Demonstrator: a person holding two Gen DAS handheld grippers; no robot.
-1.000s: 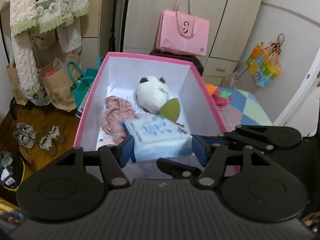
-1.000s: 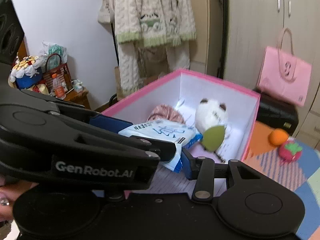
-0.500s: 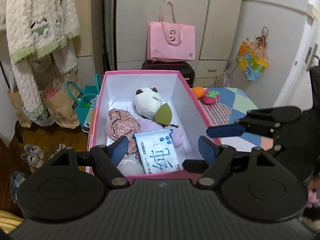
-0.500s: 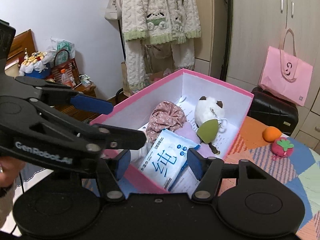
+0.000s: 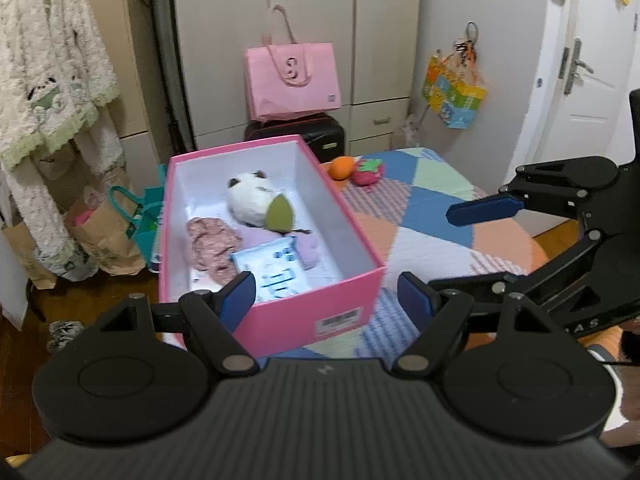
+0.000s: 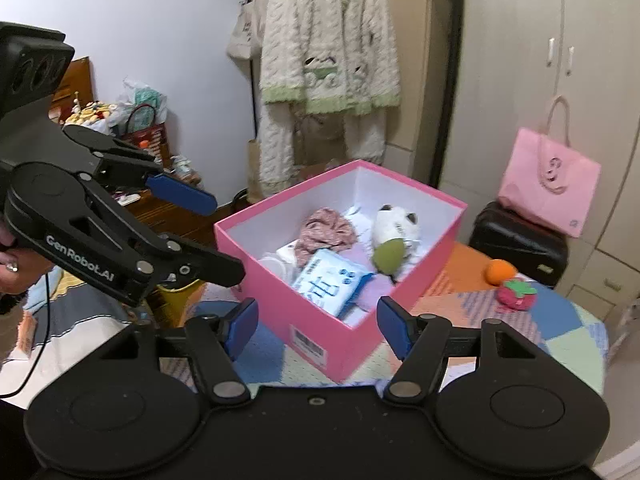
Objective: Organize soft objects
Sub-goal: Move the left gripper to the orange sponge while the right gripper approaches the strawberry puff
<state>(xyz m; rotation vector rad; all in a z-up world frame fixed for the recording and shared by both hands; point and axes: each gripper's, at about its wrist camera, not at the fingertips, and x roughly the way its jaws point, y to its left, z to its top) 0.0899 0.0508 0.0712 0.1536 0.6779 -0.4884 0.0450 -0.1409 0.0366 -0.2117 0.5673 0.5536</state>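
Wipes pack (image 5: 276, 272) released into pink box (image 5: 280, 320), both tongs withdrawn, spread, empty

A tall beige wardrobe (image 5: 280, 40) fills the back wall, drawers at its foot. A pink tote bag (image 5: 294, 76) stands on a black suitcase (image 5: 320, 138) against it. A white door (image 5: 592, 52) with a metal handle is at the right, beside a pale wall. A fluffy cream robe (image 5: 52, 80) hangs at the left over paper bags (image 5: 100, 240) (one has teal handles). The floor (image 5: 80, 304) is dark wood. The light is soft and even indoors.
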